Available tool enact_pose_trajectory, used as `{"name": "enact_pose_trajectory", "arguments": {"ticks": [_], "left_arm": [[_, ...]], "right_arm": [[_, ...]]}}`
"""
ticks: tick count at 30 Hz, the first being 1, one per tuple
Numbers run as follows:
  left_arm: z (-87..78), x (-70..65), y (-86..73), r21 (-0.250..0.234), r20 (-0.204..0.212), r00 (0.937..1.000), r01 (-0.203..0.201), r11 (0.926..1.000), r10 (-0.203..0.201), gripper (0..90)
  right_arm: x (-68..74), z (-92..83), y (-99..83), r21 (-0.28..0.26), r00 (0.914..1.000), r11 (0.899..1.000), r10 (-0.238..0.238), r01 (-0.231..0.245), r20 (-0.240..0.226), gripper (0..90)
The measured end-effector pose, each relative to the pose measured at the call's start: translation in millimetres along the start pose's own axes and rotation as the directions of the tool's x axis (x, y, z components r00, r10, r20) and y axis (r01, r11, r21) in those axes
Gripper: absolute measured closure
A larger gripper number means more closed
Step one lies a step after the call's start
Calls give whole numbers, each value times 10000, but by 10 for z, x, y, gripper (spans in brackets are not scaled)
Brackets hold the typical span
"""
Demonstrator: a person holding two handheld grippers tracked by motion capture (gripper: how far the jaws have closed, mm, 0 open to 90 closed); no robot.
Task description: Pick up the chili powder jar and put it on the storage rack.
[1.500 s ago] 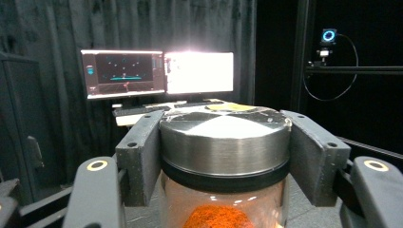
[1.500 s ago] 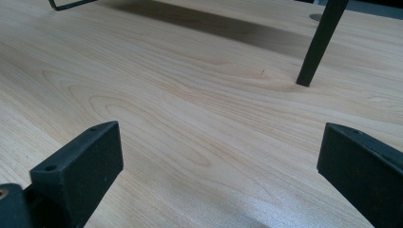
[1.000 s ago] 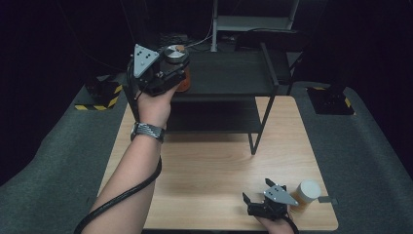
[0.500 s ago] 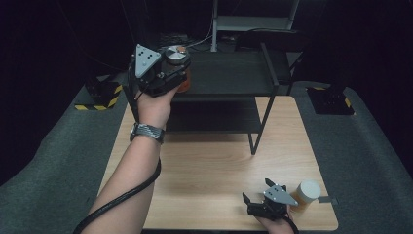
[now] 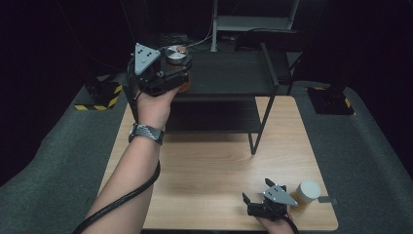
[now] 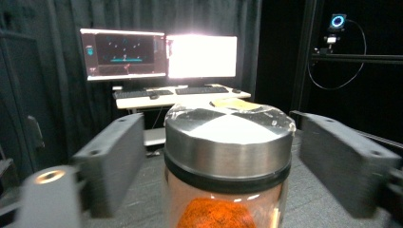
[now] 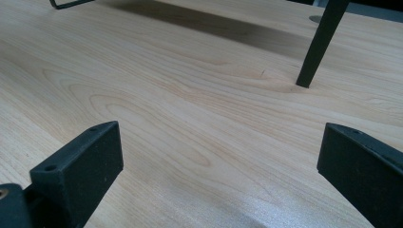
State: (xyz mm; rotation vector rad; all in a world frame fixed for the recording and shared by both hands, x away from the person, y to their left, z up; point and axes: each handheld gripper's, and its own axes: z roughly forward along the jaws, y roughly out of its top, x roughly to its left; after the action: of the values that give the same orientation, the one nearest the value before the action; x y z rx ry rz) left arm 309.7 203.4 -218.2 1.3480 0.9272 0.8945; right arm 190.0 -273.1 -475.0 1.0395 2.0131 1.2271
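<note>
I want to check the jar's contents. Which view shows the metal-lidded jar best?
The left gripper view: the jar stands close between the open jaws, its metal lid and orange contents plain. The high view shows it small on the black shelf, mostly hidden behind the left claw. The right gripper view faces the wooden table.

High view looks down on the table (image 5: 219, 165) — claw views ride close, sharing it.

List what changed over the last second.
The left claw has just opened its jaws: they now stand clear on both sides of the jar, which sits on the shelf. Otherwise unchanged: the left hand stays at the shelf, and the right claw rests open on the table beside the cup.
</note>
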Motion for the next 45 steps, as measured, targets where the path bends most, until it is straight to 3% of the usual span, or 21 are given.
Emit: {"name": "enact_pose_trajectory", "arguments": {"ticks": [2,11,22,30,38,45], "left_arm": [[-16,-38,15,79,-141,9999,-51,10000,52,5],[-175,-75,-16,-151,71,9999,-86,9998,87,4],[-378,-140,-40,-330,264,9986,-452,9984,461,4],[-496,-110,-173,-200,388,9988,-288,9994,295,4],[-594,-60,-310,236,453,9988,182,9996,-192,4],[-686,-65,-468,328,508,9987,-109,9994,92,4]], "right_arm": [[1,2,3,14,10000,10000,-11,11,-5,8],[8,3,6,31,10000,10000,-38,38,19,7],[16,5,10,57,9999,9999,-136,136,14,8],[23,5,12,66,9998,9998,-196,196,12,8],[19,8,16,90,9998,9998,-191,191,-1,8],[20,8,18,96,9998,9997,-221,221,-7,8]]}}
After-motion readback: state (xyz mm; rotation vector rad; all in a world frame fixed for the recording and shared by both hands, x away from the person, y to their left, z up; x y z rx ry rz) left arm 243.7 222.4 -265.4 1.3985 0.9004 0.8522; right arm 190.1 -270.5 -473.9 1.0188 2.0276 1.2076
